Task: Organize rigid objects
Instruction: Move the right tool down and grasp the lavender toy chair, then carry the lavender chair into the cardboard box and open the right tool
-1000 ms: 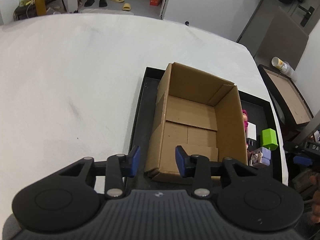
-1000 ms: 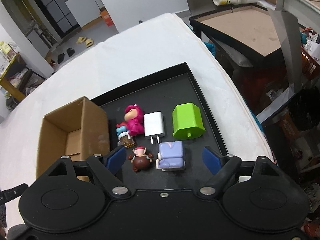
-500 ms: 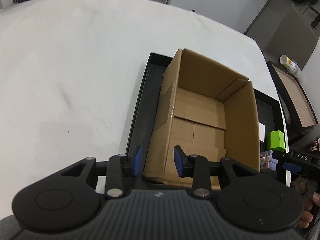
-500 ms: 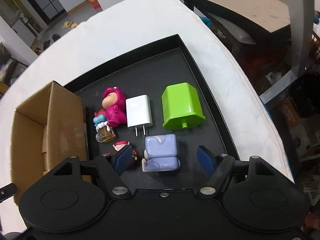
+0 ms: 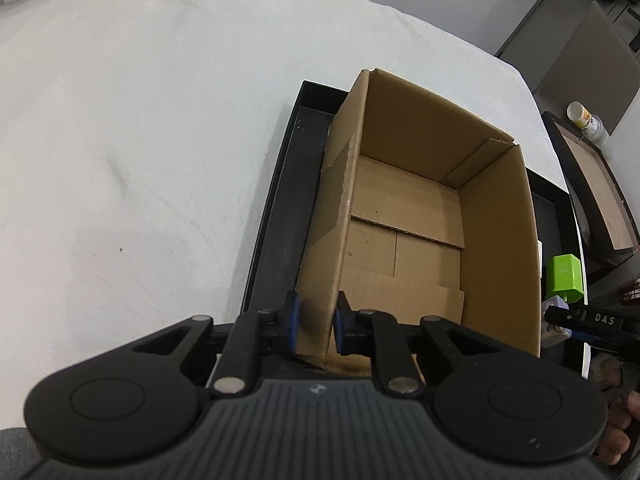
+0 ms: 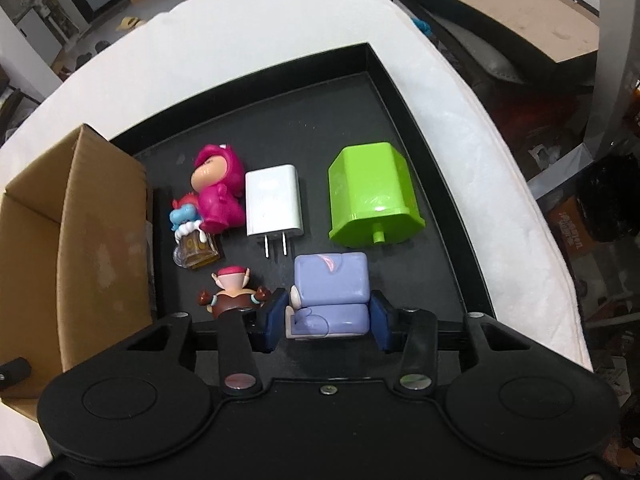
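Observation:
An open, empty cardboard box (image 5: 420,216) stands at the left of a black tray (image 6: 400,92). My left gripper (image 5: 316,326) straddles the box's near left wall, jaws close on either side of it, seemingly clamped. On the tray lie a purple block figure (image 6: 330,288), a white charger (image 6: 273,200), a green plastic piece (image 6: 372,196), a pink doll (image 6: 216,192), a small blue-and-amber figure (image 6: 192,236) and a brown-dressed doll (image 6: 232,288). My right gripper (image 6: 328,322) has its jaws against both sides of the purple figure.
The tray sits on a white padded table (image 5: 140,140). A second tray with a brown inside (image 6: 500,4) lies off the table's right edge. The box also shows in the right wrist view (image 6: 80,240).
My left gripper moved forward and narrowed onto the box wall. My right gripper moved down to the purple figure and closed from wide open onto its sides.

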### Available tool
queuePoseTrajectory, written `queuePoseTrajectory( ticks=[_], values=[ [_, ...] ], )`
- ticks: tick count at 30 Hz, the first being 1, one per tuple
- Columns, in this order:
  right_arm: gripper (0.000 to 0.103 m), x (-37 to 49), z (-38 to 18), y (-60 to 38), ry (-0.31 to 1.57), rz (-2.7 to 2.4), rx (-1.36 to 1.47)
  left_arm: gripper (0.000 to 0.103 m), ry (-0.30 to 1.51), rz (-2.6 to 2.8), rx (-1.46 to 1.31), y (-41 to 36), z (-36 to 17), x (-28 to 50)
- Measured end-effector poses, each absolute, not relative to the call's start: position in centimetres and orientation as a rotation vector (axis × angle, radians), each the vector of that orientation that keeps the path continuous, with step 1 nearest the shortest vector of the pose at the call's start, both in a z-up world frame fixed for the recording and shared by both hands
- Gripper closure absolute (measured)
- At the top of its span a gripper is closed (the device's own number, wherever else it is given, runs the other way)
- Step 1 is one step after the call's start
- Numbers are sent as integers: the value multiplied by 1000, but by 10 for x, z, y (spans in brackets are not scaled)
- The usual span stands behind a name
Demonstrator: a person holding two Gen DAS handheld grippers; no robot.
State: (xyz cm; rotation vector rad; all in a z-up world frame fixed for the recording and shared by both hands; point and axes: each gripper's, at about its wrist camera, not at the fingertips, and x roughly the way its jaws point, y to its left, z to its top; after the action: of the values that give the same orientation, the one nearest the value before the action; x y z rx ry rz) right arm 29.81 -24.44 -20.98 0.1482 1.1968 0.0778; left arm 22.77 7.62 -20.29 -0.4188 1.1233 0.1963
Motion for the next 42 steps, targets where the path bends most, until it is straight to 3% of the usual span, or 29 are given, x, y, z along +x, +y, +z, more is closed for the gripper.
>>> queuePoseTrajectory(
  ticks=[23, 42],
  values=[
    [60, 279, -119, -204, 1023, 171, 126, 87, 1073, 196, -496, 87, -205, 217],
    [60, 279, -102, -138, 995, 296, 92, 87, 1052, 217, -492, 85, -205, 214]
  ],
)
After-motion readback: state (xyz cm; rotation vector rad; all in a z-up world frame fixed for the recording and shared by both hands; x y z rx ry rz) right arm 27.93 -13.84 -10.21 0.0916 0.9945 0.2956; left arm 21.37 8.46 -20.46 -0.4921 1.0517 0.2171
